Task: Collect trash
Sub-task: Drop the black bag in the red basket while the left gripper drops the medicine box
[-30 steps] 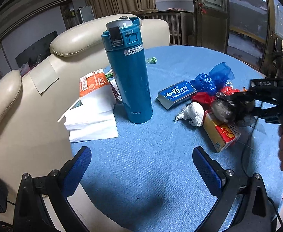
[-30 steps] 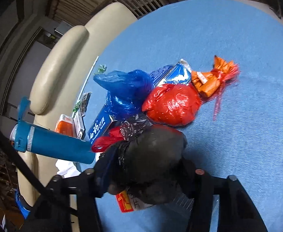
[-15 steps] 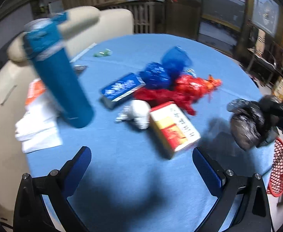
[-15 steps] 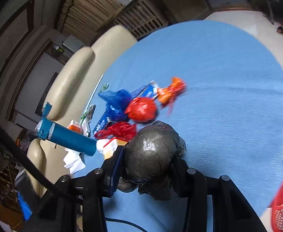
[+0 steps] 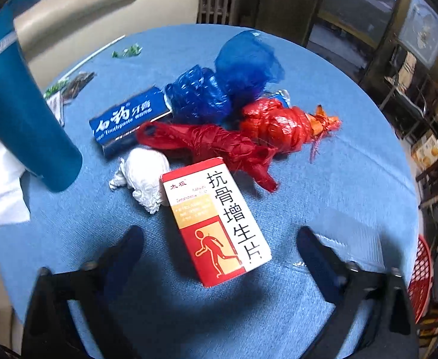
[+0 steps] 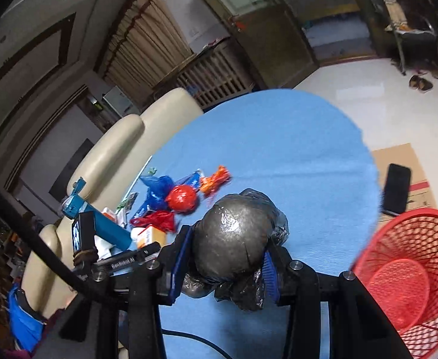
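Note:
My left gripper (image 5: 219, 257) hangs low over the blue table, tilted down, its jaws closing. A red-and-white medicine box (image 5: 216, 221) lies between the blue fingers (image 5: 126, 251), which stand clear of its sides. Beyond it lie a crumpled white tissue (image 5: 144, 176), red plastic bags (image 5: 219, 143), blue bags (image 5: 219, 86) and a blue toothpaste box (image 5: 126, 119). My right gripper (image 6: 227, 257) is shut on a black plastic bag bundle (image 6: 233, 239), held above the table near its edge. A red mesh basket (image 6: 398, 269) stands just right of it, below the table.
A tall teal flask (image 5: 24, 119) stands left of the pile, with white papers (image 5: 0, 191) beside it. Cream chairs (image 5: 99, 9) back the table. A black phone (image 6: 397, 188) lies on a cardboard box (image 6: 404, 164) on the floor by the basket.
The left gripper swung right and down over the medicine box, and its fingers narrowed. The right gripper carried the black bundle away from the pile toward the table edge; the red basket came into view.

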`<state>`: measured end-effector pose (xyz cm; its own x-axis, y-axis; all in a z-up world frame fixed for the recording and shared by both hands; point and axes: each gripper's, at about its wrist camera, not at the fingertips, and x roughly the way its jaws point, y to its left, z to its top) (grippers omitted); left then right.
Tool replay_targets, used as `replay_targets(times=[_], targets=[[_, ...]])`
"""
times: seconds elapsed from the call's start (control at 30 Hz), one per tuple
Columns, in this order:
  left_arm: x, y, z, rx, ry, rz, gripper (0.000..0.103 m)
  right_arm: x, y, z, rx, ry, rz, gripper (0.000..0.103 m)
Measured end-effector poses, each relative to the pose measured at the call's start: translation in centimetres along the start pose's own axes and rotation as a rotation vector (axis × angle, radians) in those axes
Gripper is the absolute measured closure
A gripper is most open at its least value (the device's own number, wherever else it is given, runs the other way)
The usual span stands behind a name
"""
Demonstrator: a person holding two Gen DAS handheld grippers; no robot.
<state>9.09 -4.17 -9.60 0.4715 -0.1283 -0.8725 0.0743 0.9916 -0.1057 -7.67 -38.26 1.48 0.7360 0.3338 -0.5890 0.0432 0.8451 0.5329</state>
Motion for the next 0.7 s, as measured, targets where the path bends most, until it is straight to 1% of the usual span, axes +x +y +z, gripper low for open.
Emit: replay_targets(times=[0.03, 0.07, 0.1, 0.17, 0.3, 0.4, 0.47, 0.5, 0.6, 0.7], targets=[[0.3, 0.3, -0.1, -0.014, 0.011, -0.005, 0.023, -0.5, -0.4, -0.1, -0.003, -0.006, -0.009, 0.057], [0.5, 0.6, -0.1, -0.031, 0.025, -0.020, 0.039, -0.7, -0.6, -0.3, -0.006, -0.008, -0.018, 0.057], [0.8, 0.8, -0.2, -0.048, 0.038, -0.035, 0.048, -1.0, -0.9, -0.4, -0.009, -0.011, -0.026, 0.057], [1.0, 1.3, -0.7, -0.078, 0.045, -0.034, 0.055, -1.4, -1.6, -0.8, -0.010, -0.014, -0.037, 0.057], [0.5, 1.3, -1.5, -0.072, 0.031, -0.033, 0.055, -2.5, -3.2, -1.2, 0.017, -0.020, -0.042, 0.057], [-1.2, 0.0, -2.3, -0.026, 0.007, -0.041, 0.055, -3.4, -4.0, -1.3, 0.024, -0.036, -0.055, 0.057], [-2.6, -1.7, -2.9, 0.030, -0.007, -0.062, 0.055, -4.5, -4.8, -1.3, 0.029, -0.055, -0.069, 0.057], [-3.3, -2.8, -3.1, 0.060, -0.012, -0.084, 0.055, -5.2, -5.3, -1.2, 0.029, -0.067, -0.082, 0.057], [-5.9, -6.9, -3.8, 0.191, -0.034, -0.148, 0.055, -7.7, -7.0, -0.9, 0.029, -0.110, -0.141, 0.057], [-7.7, -12.0, -4.6, 0.331, -0.047, -0.226, 0.055, -9.8, -8.8, -0.8, 0.032, -0.150, -0.244, 0.057]])
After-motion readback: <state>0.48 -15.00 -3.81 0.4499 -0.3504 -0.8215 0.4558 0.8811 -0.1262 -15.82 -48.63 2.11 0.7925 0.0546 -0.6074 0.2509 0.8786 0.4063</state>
